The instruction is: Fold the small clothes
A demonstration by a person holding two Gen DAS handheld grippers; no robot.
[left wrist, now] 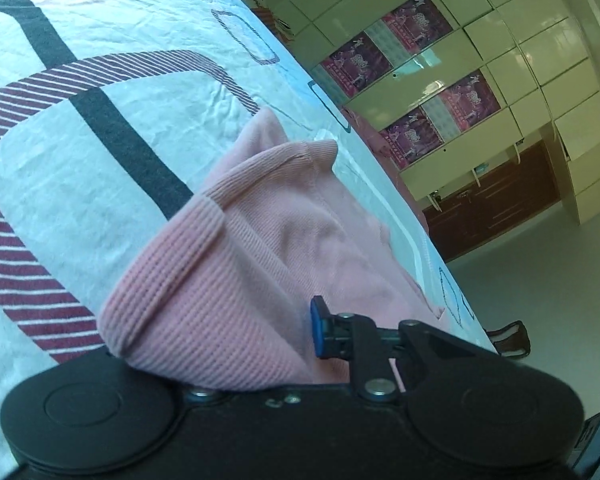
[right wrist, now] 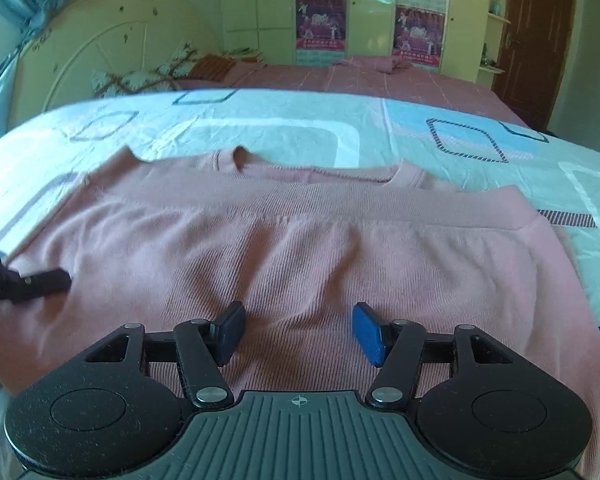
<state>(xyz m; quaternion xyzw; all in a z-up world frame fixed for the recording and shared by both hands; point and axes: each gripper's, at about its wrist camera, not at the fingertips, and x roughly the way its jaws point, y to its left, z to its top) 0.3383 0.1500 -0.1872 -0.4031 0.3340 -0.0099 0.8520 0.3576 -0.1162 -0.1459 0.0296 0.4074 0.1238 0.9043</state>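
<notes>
Your right gripper point(right wrist: 299, 332) hovers low over the pink sweater point(right wrist: 300, 248), jaws wide apart. Your left gripper point(left wrist: 260, 340) has its jaws clamped on the sweater's ribbed edge.

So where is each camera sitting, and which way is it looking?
Left wrist view: sits on the left gripper, low beside the bed, looking along the pink ribbed knit sweater bunched over its fingers, toward the cream cupboards; one blue finger pad shows.
Right wrist view: sits on the right gripper, above the sweater, facing across the patterned bedsheet to the white round headboard; both its pads show, apart.
Shared: the sweater, the bedsheet and the left gripper.
</notes>
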